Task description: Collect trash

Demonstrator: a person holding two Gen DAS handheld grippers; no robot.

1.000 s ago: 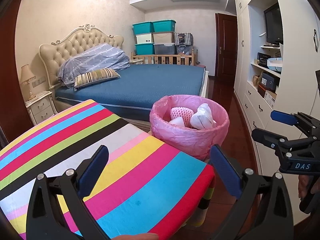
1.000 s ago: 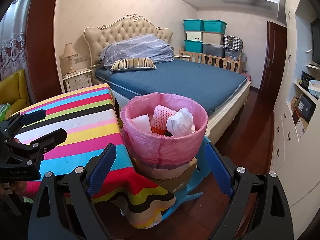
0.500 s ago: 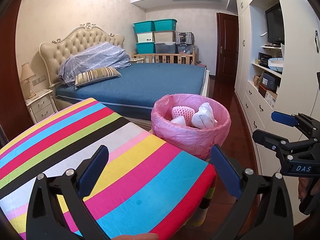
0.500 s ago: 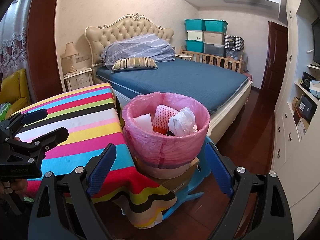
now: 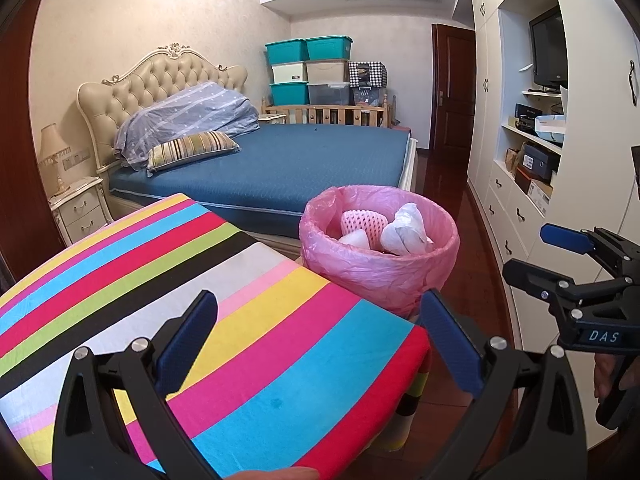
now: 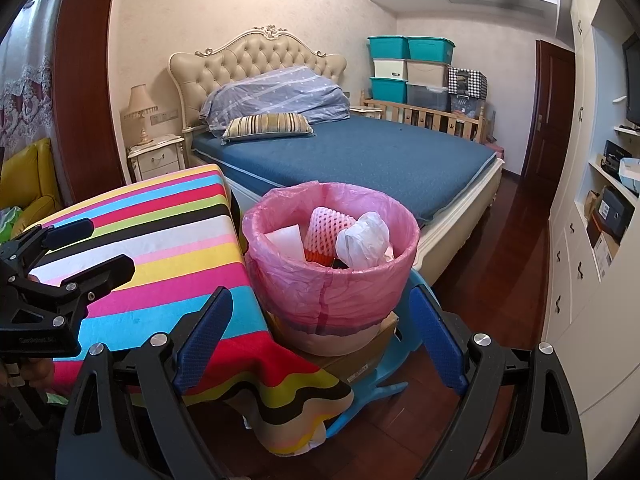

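Striped cloth [image 5: 208,300] beside pink-lined bin [image 6: 332,280] — bed [image 6: 360,160] behind.

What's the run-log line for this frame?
left hand-held gripper: open, empty | right hand-held gripper: open, empty | bin: pink-lined, holds trash | striped table: no trash visible

Blue-sheeted bed [image 6: 360,156] with striped pillow [image 6: 267,125], stacked storage bins [image 6: 408,68], bedside lamp [image 6: 138,108]
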